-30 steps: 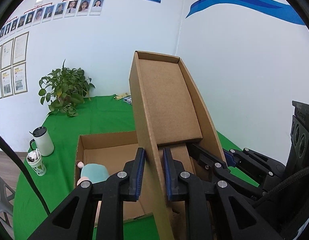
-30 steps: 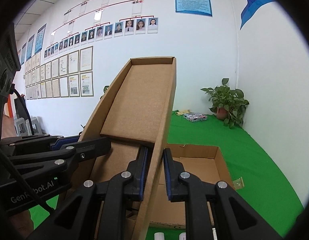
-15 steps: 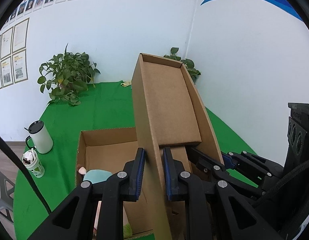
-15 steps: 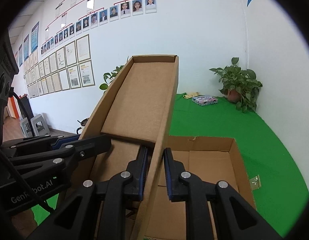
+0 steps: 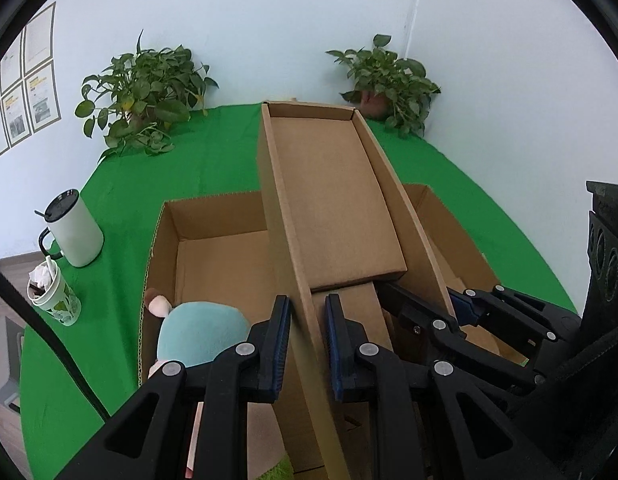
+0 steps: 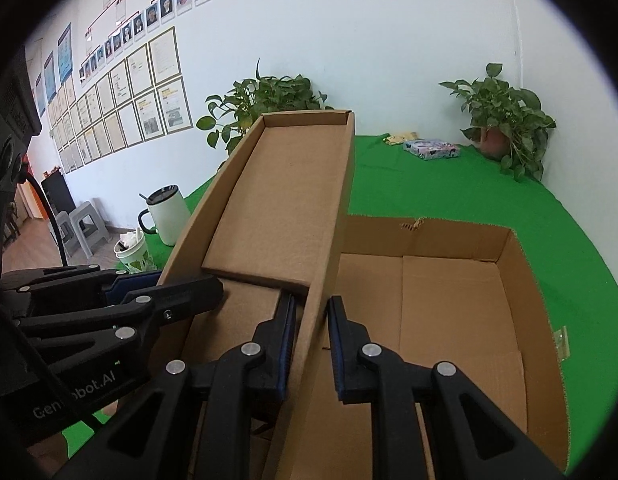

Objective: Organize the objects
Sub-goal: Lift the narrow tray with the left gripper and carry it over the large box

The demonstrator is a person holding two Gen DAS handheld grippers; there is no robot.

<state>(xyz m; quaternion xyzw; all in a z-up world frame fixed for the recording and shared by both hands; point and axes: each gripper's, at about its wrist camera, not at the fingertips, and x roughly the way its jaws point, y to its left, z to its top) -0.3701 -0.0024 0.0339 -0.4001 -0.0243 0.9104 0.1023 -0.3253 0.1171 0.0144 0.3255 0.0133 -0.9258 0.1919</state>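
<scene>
I have the narrow cardboard tray pinched by both long side walls: the left gripper is closed on the left wall, the right gripper is closed on the right wall, and the tray hangs tilted, far end raised, over the big open box on the green tablecloth. Risks as I judge them: each grip is only a thin bite on single-ply wall, so if my two hands drift apart or twist against each other the wall could buckle or slip out of the pads. The tray's low near end could also catch the box's near rim on the way in. On the left side of the box a teal plush toy lies just beside my left fingers; setting the tray down there would trap or crush it, or leave the tray rocking. Open room looks best on the right half of the box floor, which is bare in the right wrist view. Outside the box, the white mug and paper cup stand near the left rim, so a leftward swing is unwise; the plants and small packet are well apart at the back.
</scene>
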